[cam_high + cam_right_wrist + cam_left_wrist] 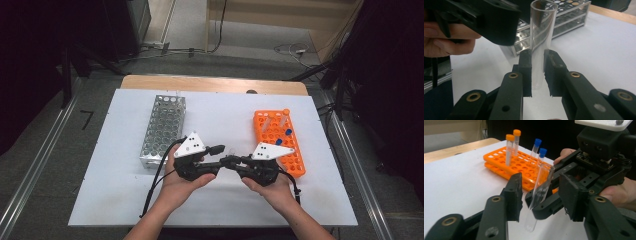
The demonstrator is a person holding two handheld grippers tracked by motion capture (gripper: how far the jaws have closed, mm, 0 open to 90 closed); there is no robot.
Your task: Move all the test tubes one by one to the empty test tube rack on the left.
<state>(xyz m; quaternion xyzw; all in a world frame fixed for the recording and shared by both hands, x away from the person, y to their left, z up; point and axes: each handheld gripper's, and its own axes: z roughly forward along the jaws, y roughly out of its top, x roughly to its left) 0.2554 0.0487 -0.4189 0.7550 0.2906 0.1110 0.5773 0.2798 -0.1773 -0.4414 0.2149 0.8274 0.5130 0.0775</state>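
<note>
- While the right claw [537, 75] has the clear uncapped tube [541, 42] clamped between its pads near the closed bottom end, the left claw [541, 195] straddles the same tube [539, 195] with its jaws narrowed but not yet touching; visible gaps on both sides in the left gripper view.
- Tube is in the air above the white worktop [220, 120], between the two hands, roughly midway between the metal rack [162, 131] and the orange rack [278, 140]. It leans slightly, open mouth up.
- Looks like a hand-over, right to left. Judgement only.
- Doing it well:
  - Centre the tube between the left pads before closing, so neither pad pushes it sideways against the right grip.
  - Take hold higher on the tube than the right pads; leave clear space between the two grips so the claws don't collide.
  - Right claw shouldn't let go until the left pads are pressing on both sides. Smooth tube, so a one-sided contact will probably slip or swing.
  - Close gently; thin clear wall, no need to squeeze hard.
  - Keep the tube near upright, as that makes dropping it into a rack hole easier.
- Orange rack carries two orange-capped tubes [513, 143] and two blue-capped tubes [539, 148]; keep the swap clear of them.
</note>
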